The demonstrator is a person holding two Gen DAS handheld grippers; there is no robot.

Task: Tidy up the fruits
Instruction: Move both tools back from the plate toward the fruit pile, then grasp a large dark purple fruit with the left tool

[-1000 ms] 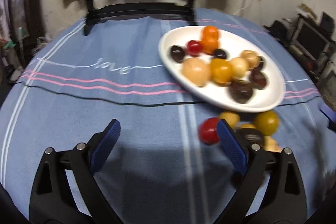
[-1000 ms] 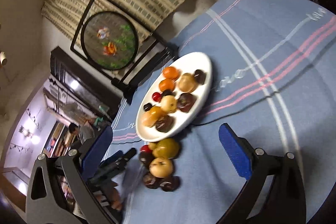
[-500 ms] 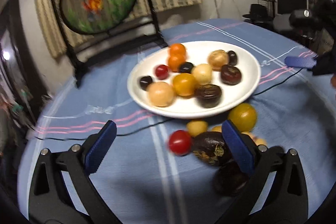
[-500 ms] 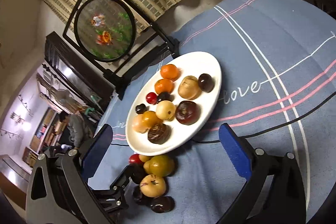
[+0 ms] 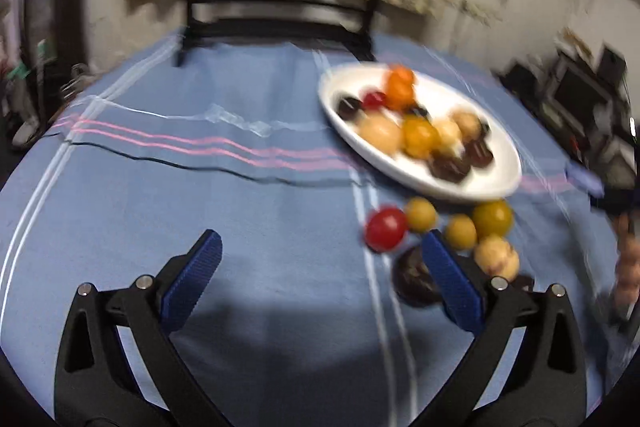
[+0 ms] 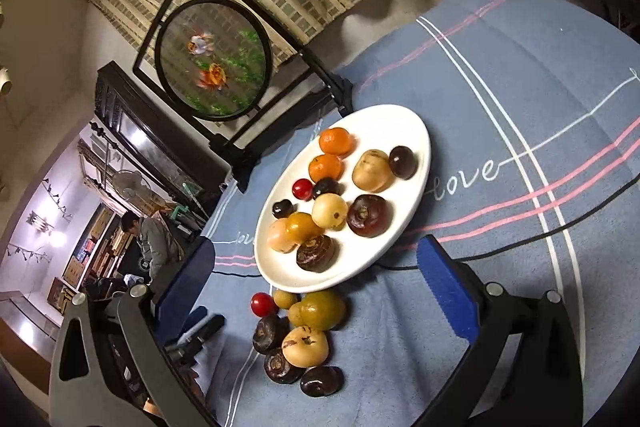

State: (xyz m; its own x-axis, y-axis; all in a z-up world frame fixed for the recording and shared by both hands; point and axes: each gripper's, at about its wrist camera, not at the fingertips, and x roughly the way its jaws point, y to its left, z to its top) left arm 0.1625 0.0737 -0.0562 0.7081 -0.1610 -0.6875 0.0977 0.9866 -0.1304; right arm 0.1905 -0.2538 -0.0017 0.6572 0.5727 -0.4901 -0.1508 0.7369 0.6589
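Blue cloth: my tabletop [image 6: 540, 75] wears a blue striped cloth; white script on it reads "love" [image 6: 466, 181].
Plate: my white oval plate [image 6: 416, 131] holds tangerines, a cherry tomato and brown, tan and dark fruits.
Loose fruits: a pile [image 6: 304, 331] lies on the cloth just beside the plate's near rim.
Left claw [image 5: 320, 267]: wide, holding nothing; its right pad overlaps a dark fruit [image 5: 414, 279].
Right claw [image 6: 316, 287]: wide, holding nothing, over the pile.
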